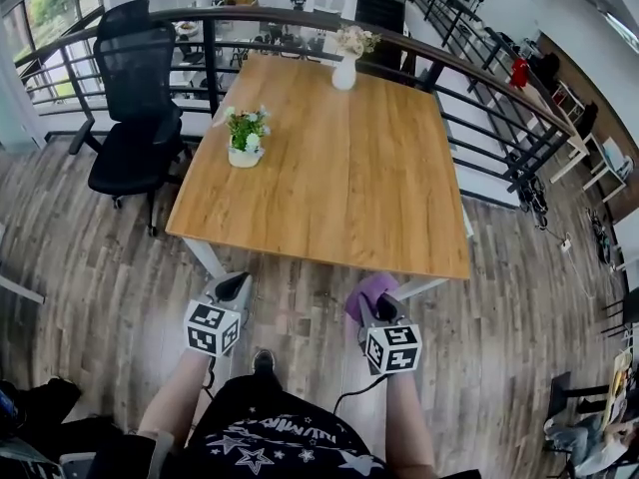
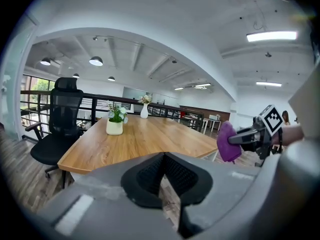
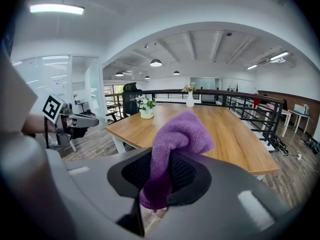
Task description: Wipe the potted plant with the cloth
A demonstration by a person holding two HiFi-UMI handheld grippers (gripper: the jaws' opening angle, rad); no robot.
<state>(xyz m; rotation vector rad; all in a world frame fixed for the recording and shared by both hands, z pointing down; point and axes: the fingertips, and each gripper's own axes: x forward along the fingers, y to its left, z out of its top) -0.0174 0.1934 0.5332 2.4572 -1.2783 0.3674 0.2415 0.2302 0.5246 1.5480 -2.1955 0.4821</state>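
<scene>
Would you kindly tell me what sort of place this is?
Probably an open-plan office, perhaps on a mezzanine: a wooden table with a mesh office chair beside it, and a black railing round the floor's edge.

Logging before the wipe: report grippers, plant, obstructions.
Left gripper shut, empty. Right gripper shut on purple cloth. Potted plant on table, left side, untouched. White vase farther back, off the path.

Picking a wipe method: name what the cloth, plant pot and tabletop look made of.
Cloth: purple terry or microfibre, by its fuzzy nap. Pot: probably glazed ceramic, smooth cream-white; could be plastic. Tabletop: matte wood or wood-look laminate, showing grain lines.
</scene>
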